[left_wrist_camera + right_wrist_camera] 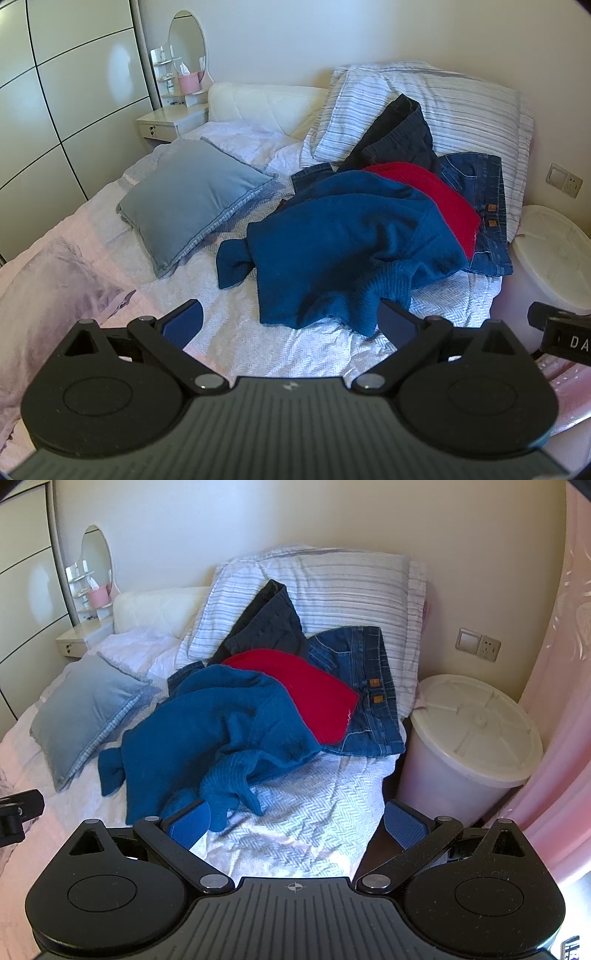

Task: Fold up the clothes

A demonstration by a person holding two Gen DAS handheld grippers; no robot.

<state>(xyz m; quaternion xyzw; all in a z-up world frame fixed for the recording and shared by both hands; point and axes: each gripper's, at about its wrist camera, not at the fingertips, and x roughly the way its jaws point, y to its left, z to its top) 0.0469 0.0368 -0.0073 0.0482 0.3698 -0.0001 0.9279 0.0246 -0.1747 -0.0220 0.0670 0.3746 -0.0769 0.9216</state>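
Observation:
A heap of clothes lies on the bed. On top sprawls a crumpled blue knit sweater (343, 236) (218, 731). Behind it lie a red garment (436, 195) (306, 686), blue jeans (480, 184) (358, 661) and a dark garment (402, 136) (269, 624) that leans on a striped pillow. My left gripper (291, 323) is open just short of the sweater's near hem, nothing between its fingers. My right gripper (297, 821) is open over the white bedspread, its left finger (190, 823) close to the sweater's sleeve.
A grey-blue cushion (192, 199) (88, 709) lies left of the heap, a striped pillow (443, 107) (332, 587) behind it. A white lidded bin (472, 734) (554, 258) stands beside the bed's right edge, a pink curtain (561, 664) beyond. A nightstand (170, 122) is at the back left.

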